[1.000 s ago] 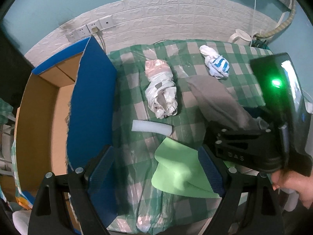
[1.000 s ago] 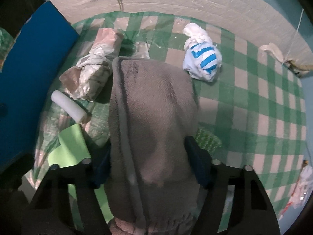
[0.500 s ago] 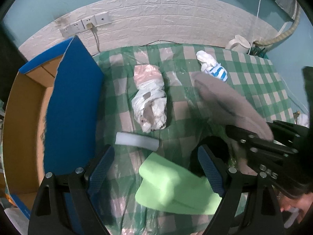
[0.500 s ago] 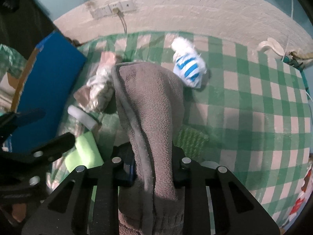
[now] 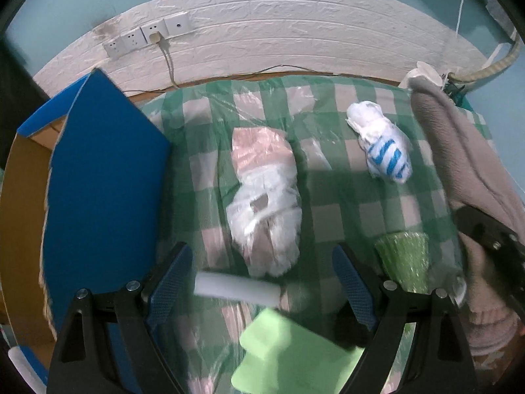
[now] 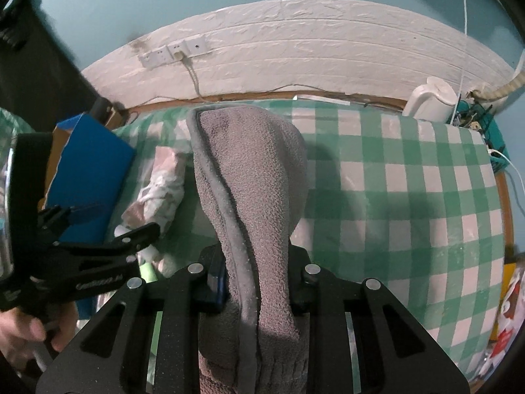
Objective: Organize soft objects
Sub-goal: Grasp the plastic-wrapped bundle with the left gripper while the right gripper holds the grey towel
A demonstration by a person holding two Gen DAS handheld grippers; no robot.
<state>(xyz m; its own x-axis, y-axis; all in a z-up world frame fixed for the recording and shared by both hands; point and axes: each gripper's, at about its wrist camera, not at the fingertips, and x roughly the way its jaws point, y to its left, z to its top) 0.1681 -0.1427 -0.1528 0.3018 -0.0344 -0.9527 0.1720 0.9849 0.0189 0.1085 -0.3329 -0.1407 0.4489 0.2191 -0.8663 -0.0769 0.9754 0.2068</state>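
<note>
A: Between the right claw (image 6: 257,287) fingers — item one?

B: Grey towel (image 6: 249,177), terry nap, hemmed edge, folded long; pinched tight and raised clear of the checked tabletop (image 6: 410,197). Step, I judge: carrying it off for stowing.

A: Left claw (image 5: 262,287)?

B: Spread, empty. Between its fingers: white foam cylinder (image 5: 237,289); nearer, flat green foam sheet (image 5: 288,351). Ahead: crinkled plastic bundle (image 5: 265,203); ahead-right, striped bag wad (image 5: 384,144). Left: blue-flapped cardboard box (image 5: 98,177).

A: Next?

B: Likely swing leftward over the box, then release.

Both wrist views facing checked table (image 5: 331,177).
</note>
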